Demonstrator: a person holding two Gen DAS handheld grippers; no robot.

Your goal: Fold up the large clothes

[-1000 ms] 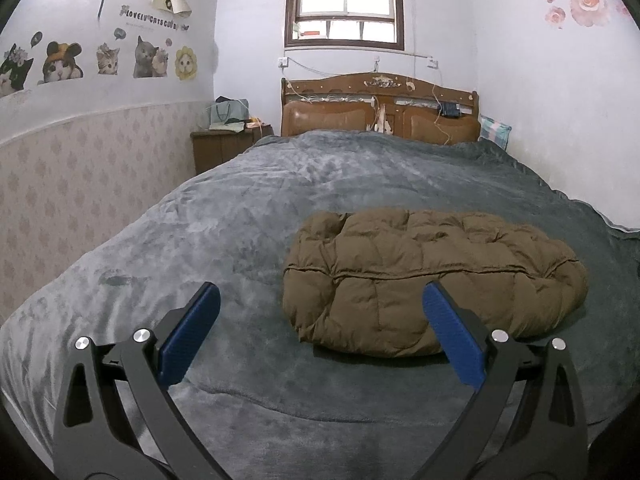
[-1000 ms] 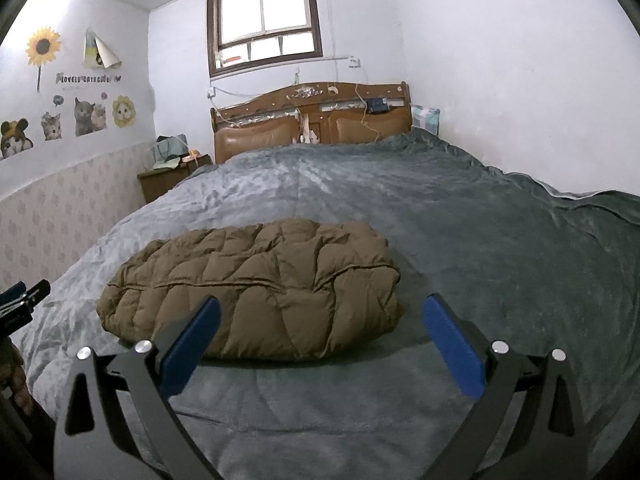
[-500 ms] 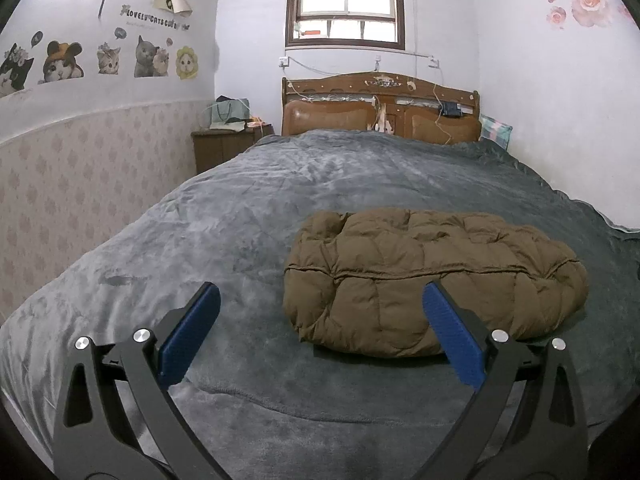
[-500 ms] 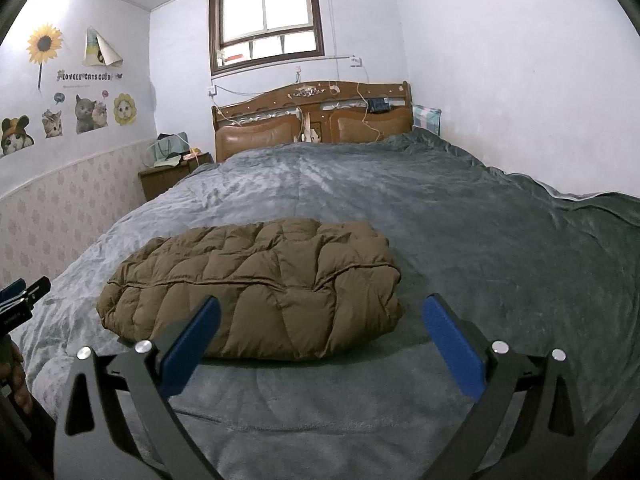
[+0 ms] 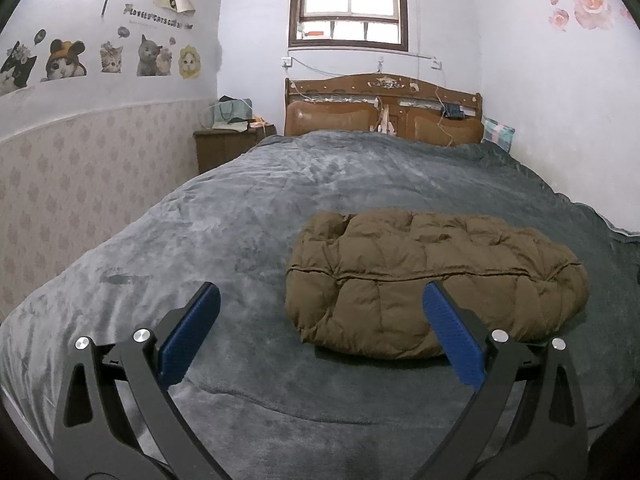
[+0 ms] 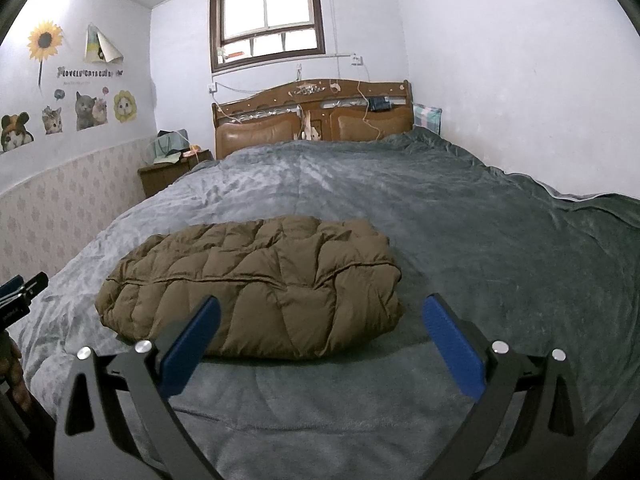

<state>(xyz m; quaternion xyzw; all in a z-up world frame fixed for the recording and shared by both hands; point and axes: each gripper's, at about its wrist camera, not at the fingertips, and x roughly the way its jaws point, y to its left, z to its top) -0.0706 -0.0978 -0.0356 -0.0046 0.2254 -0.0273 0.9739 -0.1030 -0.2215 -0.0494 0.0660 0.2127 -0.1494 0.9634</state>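
Bed [image 5: 248, 216] with wooden headboard [image 5: 384, 108] at far end, covered edge to edge by grey plush blanket [image 5: 360, 176], lightly wrinkled. Folded brown puffer jacket [image 5: 432, 276] lying flat on blanket near the foot end, seen right of centre from left wrist view. Pillow [image 5: 498, 136] at far right corner.

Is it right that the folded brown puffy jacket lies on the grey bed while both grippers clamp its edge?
Not quite. The jacket lies folded on the grey bed, but both wrist views show the left gripper and right gripper open, clamping nothing.
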